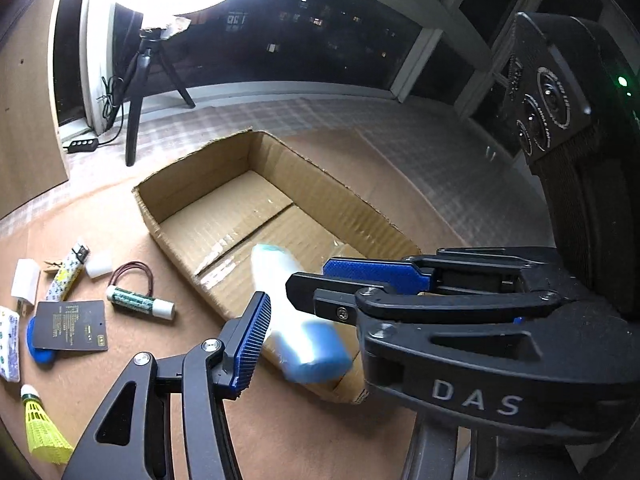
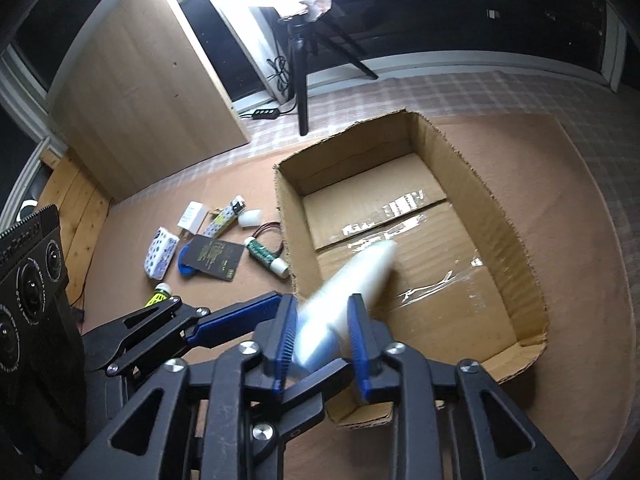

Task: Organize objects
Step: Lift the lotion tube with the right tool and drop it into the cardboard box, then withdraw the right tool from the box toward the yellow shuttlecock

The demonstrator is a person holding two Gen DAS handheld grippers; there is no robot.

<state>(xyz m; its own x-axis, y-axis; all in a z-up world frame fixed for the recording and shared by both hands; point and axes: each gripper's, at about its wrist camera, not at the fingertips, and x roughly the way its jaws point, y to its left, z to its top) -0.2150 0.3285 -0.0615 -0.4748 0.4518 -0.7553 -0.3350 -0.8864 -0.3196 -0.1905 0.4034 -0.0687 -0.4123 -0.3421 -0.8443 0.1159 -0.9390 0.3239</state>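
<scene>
A white and light-blue tube (image 2: pixel 348 288), blurred, hangs tilted over the near end of the open cardboard box (image 2: pixel 500 216). My right gripper (image 2: pixel 322 308) has a blue pad against each side of it, so it is shut on the tube. In the left wrist view the tube (image 1: pixel 280 280) lies against the one visible pad of my left gripper (image 1: pixel 320 300). The right gripper's fingers (image 1: pixel 376 276) cross in front and hide the other left finger. From the right wrist view, one left finger (image 2: pixel 240 316) reaches in beside the right gripper.
Left of the box lie a green-banded stick (image 1: pixel 140 300), a black card (image 1: pixel 72 324), a lighter (image 1: pixel 66 276), a white plug (image 1: pixel 24 280), a tissue pack (image 1: pixel 8 344) and a yellow shuttlecock (image 1: pixel 40 428). A ring-light tripod (image 1: pixel 136 92) stands behind.
</scene>
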